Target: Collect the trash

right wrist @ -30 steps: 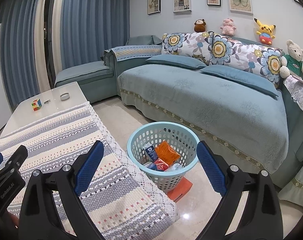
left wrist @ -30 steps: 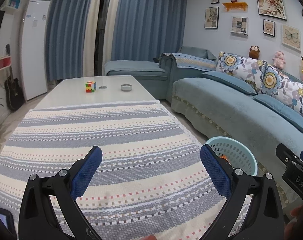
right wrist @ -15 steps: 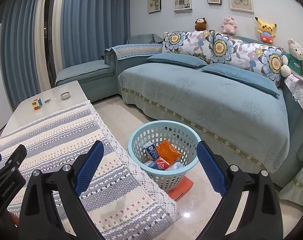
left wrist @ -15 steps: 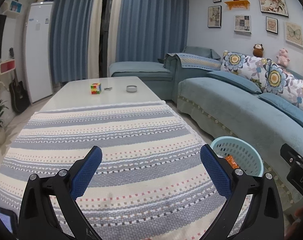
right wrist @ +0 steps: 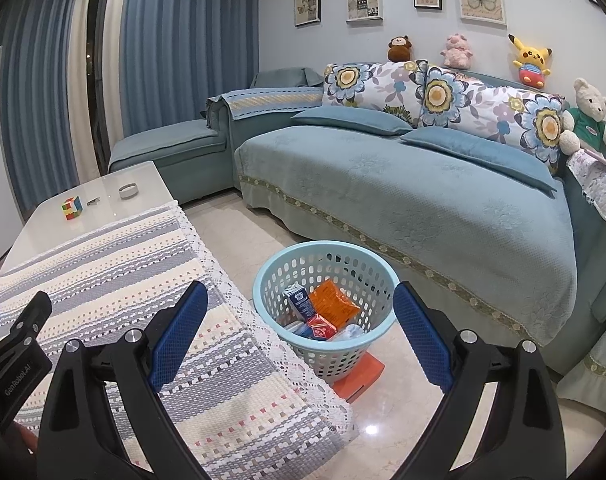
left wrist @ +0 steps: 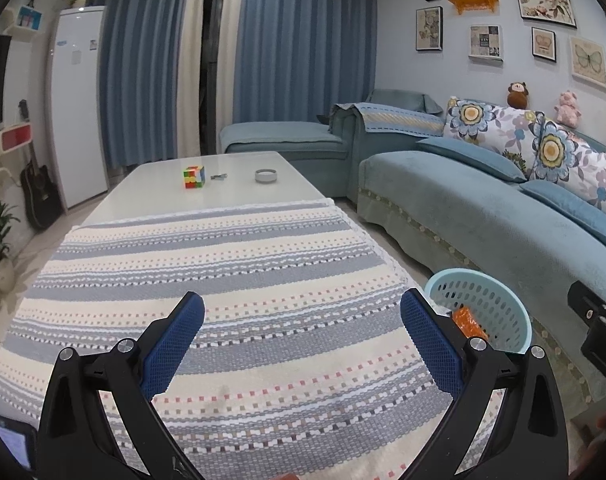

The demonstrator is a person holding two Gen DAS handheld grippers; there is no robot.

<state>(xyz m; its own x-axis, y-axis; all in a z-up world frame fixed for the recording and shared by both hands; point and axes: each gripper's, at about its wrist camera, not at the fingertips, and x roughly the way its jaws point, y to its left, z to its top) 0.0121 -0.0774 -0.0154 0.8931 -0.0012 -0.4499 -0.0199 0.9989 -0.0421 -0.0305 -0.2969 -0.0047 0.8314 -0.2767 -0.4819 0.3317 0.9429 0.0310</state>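
The left gripper (left wrist: pixel 301 344) lifts slightly, both grippers empty and spread; trash sits in the basket (right wrist: pixel 263 280), cloth (left wrist: pixel 223 264) bare, so collecting looks finished.

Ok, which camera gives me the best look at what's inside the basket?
The right wrist view: the basket sits fully in frame, its trash visible from above. The left wrist view shows only part of its rim and one orange item, cut off behind a finger.

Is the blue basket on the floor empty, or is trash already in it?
Partly filled. The basket holds an orange packet, a blue carton and smaller wrappers, all below the rim.
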